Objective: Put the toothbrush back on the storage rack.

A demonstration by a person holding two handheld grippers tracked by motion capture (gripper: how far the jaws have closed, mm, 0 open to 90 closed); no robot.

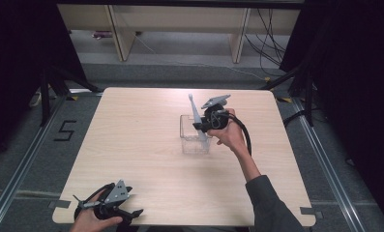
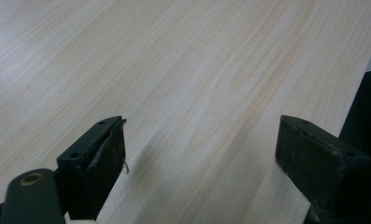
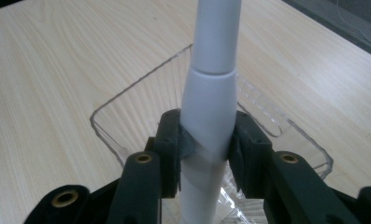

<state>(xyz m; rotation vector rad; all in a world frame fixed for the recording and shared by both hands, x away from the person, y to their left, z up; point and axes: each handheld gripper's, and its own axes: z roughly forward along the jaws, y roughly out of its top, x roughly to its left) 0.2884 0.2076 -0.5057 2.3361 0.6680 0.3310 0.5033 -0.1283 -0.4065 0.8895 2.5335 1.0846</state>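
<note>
Right gripper [image 3: 206, 154] clamps white handle [image 3: 211, 93], long axis near upright, lower end inside clear box [image 3: 127, 100]. Left gripper [image 2: 199, 158] released, far from box.

I see a pale grey-white toothbrush [image 3: 210, 100], a clear ribbed container [image 3: 127, 107], black jaws, and a light wood-grain worktop [image 1: 131, 135].
</note>
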